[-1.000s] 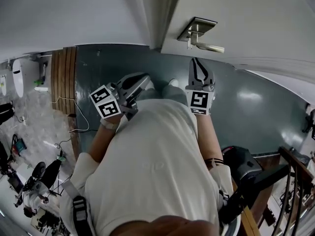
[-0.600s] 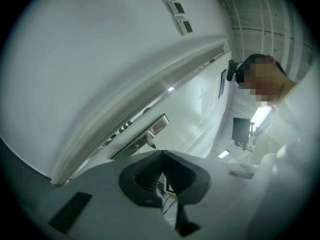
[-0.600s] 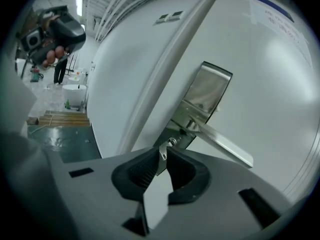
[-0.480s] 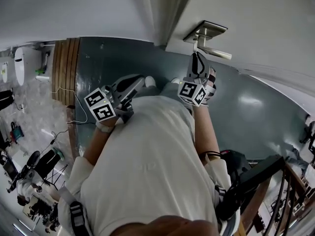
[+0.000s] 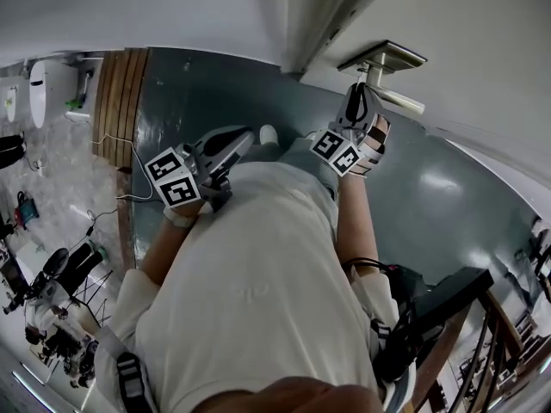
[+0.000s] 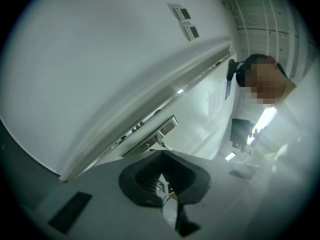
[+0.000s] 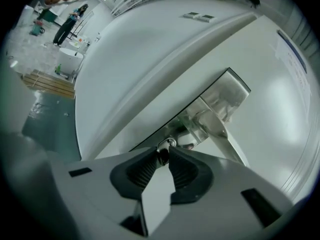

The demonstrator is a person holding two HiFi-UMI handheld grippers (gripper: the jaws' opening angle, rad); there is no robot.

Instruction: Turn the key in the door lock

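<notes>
Now we see the door handle (image 7: 222,133) crowding just above; our right gripper (image 7: 164,151), jaws just opened a little, straddles the key (image 7: 166,144) loosely

- The head view looks steeply down from above the person (image 5: 258,291) onto the floor (image 5: 215,84), with the door (image 5: 465,24) at far right and its lock plate (image 5: 385,57) near the picture's top
- The left gripper view sits low on the left, facing along its jaws up at the door's edge, the lock plate (image 6: 150,139) some way off
- The right gripper view faces that lock plate (image 7: 225,91) from very near
- All three views share the lock plate and the door
</notes>
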